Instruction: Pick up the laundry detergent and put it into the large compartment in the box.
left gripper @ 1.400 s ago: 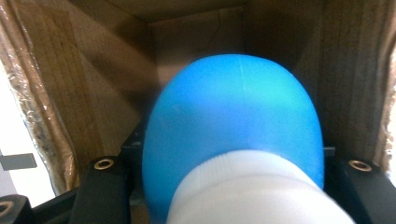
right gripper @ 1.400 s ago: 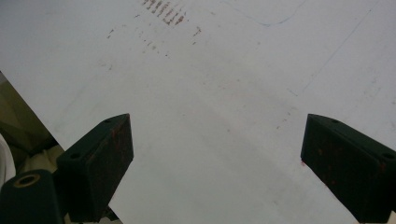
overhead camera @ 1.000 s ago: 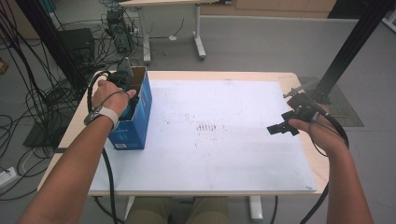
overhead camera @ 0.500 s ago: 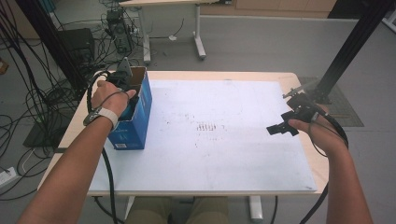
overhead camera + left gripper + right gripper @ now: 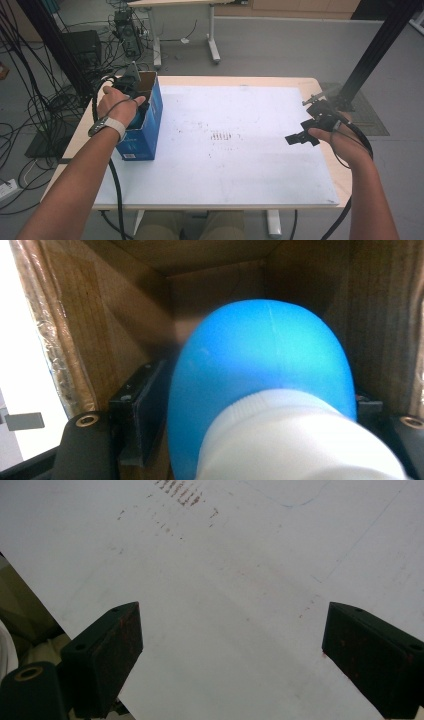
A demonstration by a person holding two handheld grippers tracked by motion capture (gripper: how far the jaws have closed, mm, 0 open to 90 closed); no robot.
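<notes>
Your left gripper [image 5: 260, 440] sits inside the blue cardboard box [image 5: 150, 125] with the blue bottle [image 5: 260, 370], white cap toward you, between its jaws. They have just been opening and the pads look barely clear, so treat the bottle as released. Let it settle, then lift straight up: the brown walls crowd both sides. Farther right, your right gripper [image 5: 230, 645] hangs wide open and empty over the bare white table [image 5: 250, 165].
</notes>
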